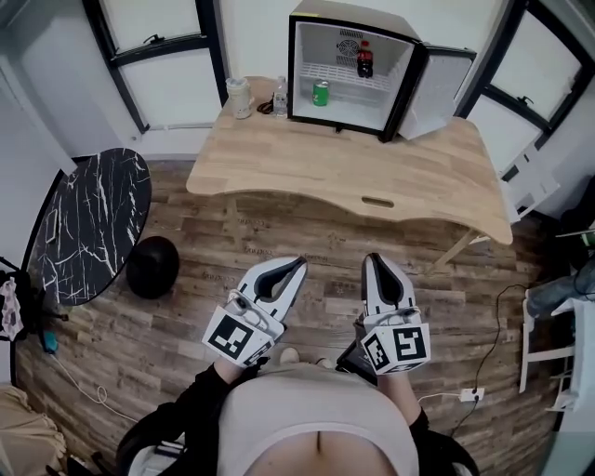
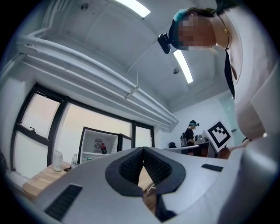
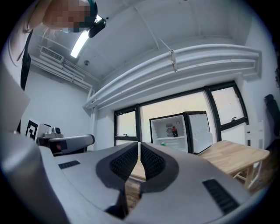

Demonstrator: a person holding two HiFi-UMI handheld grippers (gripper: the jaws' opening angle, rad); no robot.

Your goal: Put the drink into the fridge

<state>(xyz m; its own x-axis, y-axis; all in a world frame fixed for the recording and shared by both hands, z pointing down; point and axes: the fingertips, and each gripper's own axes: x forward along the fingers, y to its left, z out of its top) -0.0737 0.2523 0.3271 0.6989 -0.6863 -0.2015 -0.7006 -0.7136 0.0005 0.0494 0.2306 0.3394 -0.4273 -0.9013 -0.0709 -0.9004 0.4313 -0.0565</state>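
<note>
Currently:
- Cup (image 1: 240, 97) is sitting at the table's (image 1: 372, 167) back left corner.
- Water bottle (image 1: 280, 96) is standing upright just beside it, outside the fridge. Probably the drink to move.
  - It's looking light, thin-walled and smooth, so it's likely to dent or slip.
  - Best grip is probably around mid-body, squeezing gently and keeping it upright.
- Left gripper (image 1: 297, 265) is hanging near the person's waist, well apart from the table. Jaws are pressing together and gripping nothing.
- Fridge (image 1: 349, 19) is standing open.
  - Green can (image 1: 321, 93) is sitting on the lower shelf.
  - Cola bottle (image 1: 364, 59) is standing on the upper one.
  - Free shelf space is showing right of the can.
- Right gripper (image 1: 372, 258) is pointing at the table from equally far off. Jaws are fully closed and empty.
</note>
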